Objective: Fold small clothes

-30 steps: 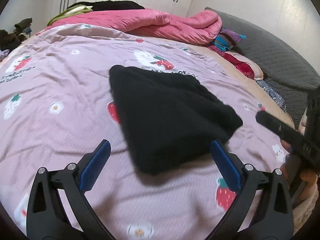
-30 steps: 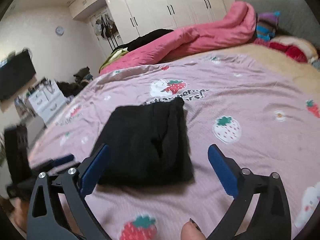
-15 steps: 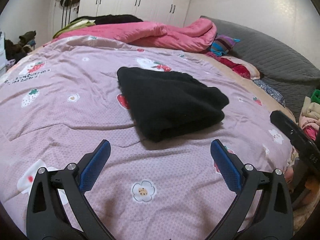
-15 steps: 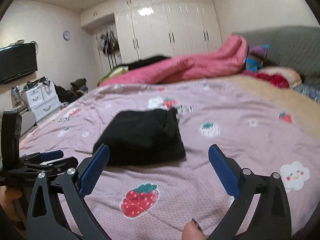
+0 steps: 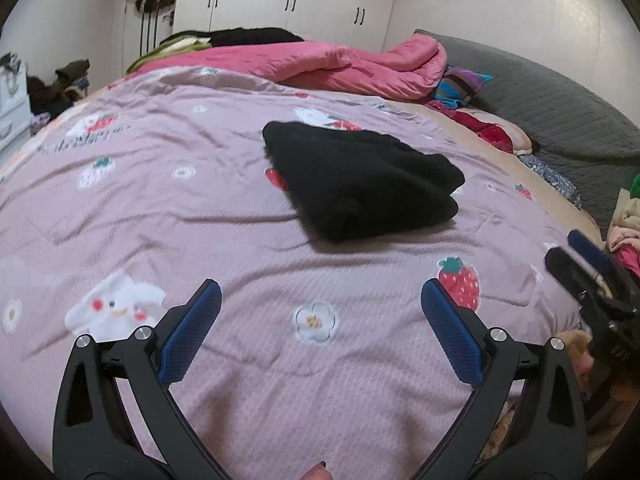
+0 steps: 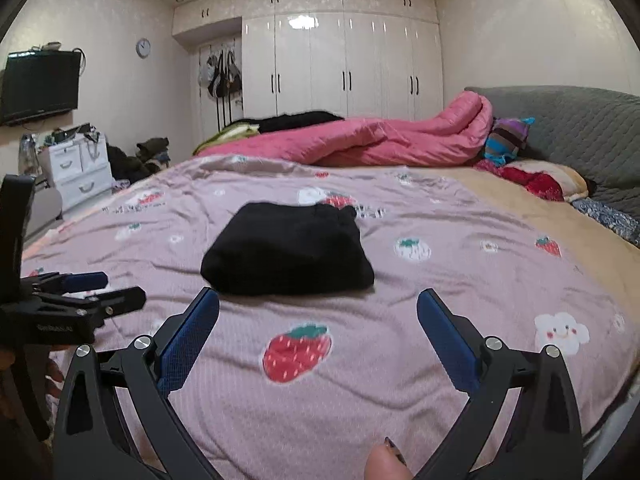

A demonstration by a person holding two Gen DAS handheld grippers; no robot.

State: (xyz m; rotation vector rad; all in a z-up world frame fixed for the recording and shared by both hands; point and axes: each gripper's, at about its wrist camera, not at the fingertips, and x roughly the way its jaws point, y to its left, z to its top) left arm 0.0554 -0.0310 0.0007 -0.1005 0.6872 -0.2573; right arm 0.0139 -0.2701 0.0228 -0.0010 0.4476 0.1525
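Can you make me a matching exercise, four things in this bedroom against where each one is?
Things:
1. black folded garment
2. pink quilt
3. television
4. striped pillow

Places:
A. mounted on the left wall
B. bunched along the far side of the bed
C. against the grey headboard
D. middle of the strawberry bedspread

Pairs: 1-D, 2-B, 3-A, 4-C

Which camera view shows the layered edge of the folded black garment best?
The left wrist view: the folded black fleece garment turns its stacked near edge and right end to it. The right wrist view shows it as a flatter dark shape, with its layers unclear.
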